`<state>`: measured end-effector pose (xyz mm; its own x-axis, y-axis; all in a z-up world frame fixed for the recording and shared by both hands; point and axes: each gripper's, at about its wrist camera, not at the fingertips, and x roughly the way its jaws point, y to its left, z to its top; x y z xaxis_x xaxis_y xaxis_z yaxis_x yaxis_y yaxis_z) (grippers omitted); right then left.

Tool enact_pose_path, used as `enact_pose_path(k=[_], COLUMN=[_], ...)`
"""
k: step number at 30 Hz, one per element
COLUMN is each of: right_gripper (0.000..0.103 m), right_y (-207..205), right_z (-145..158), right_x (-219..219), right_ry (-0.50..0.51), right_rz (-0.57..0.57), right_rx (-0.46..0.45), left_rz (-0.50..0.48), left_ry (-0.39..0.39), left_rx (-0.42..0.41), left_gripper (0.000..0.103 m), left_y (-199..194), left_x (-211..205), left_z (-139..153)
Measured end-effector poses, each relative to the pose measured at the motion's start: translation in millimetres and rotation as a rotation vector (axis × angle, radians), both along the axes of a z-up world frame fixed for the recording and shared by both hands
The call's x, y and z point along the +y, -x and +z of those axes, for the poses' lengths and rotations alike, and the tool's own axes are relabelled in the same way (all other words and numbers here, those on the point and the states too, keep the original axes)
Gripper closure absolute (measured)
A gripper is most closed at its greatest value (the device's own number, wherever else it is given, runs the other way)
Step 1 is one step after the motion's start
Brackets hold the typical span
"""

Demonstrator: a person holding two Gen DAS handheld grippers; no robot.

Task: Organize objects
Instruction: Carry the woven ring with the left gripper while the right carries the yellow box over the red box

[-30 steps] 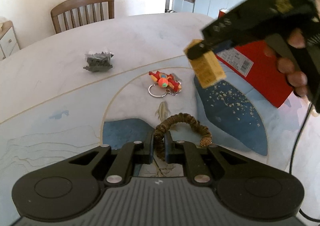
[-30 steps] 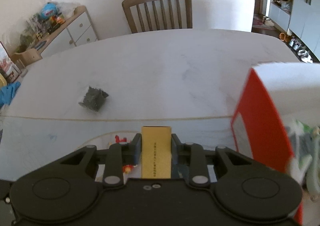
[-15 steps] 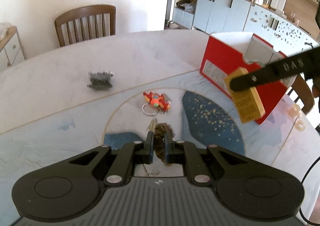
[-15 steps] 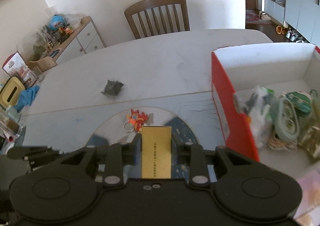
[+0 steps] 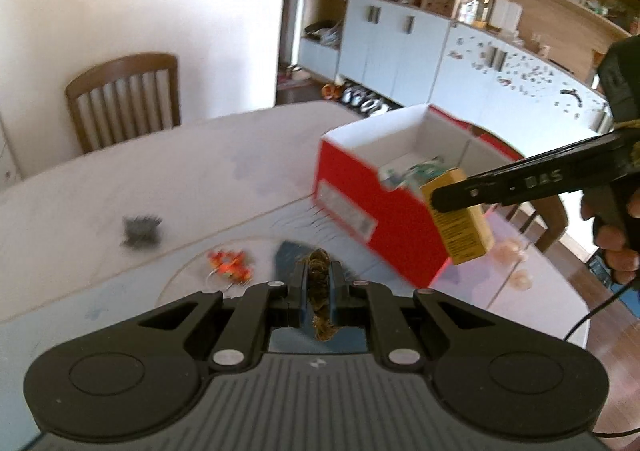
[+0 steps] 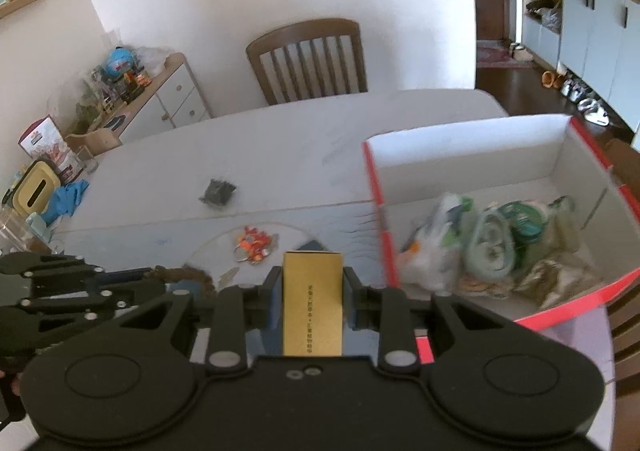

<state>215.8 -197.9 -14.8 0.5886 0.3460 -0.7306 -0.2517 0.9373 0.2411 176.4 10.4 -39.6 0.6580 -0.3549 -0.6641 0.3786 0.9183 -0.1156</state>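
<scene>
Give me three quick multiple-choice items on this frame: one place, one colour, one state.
1. Where is the orange keychain toy?
A. inside the box
B. on the table, left of the box
C. on the chair

2. What colour is the outside of the open box?
A. red
B. blue
C. green

3. What is the right gripper doing?
A. open and empty
B. shut on the small yellow box
C. shut on the keychain toy

Answers: 1 B, it lies on the table beside the box wall; 2 A, its outer walls are red, the inside white; 3 B, both pads press its sides.
</scene>
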Motion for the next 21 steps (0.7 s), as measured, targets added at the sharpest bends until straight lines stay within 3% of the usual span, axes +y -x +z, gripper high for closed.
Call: enact_pose_path(k=[12, 21], right_gripper=[0.075, 0.075], right_y=[-15.1, -43.8], right_z=[20.2, 18.5], right_x=[-80.3, -141.0], right_ry=[0.028, 0.063], right_rz=[-0.073, -0.143], right_rx=[-0.065, -0.08], left_rz=[-0.064, -0.113], left_ry=[0.047, 0.053], left_rx=[-0.035, -0.021], left_gripper=[0.093, 0.093], left_y=[-27.2, -56.8], left_x=[-82.7, -145.1], left_z=[37.7, 44.3])
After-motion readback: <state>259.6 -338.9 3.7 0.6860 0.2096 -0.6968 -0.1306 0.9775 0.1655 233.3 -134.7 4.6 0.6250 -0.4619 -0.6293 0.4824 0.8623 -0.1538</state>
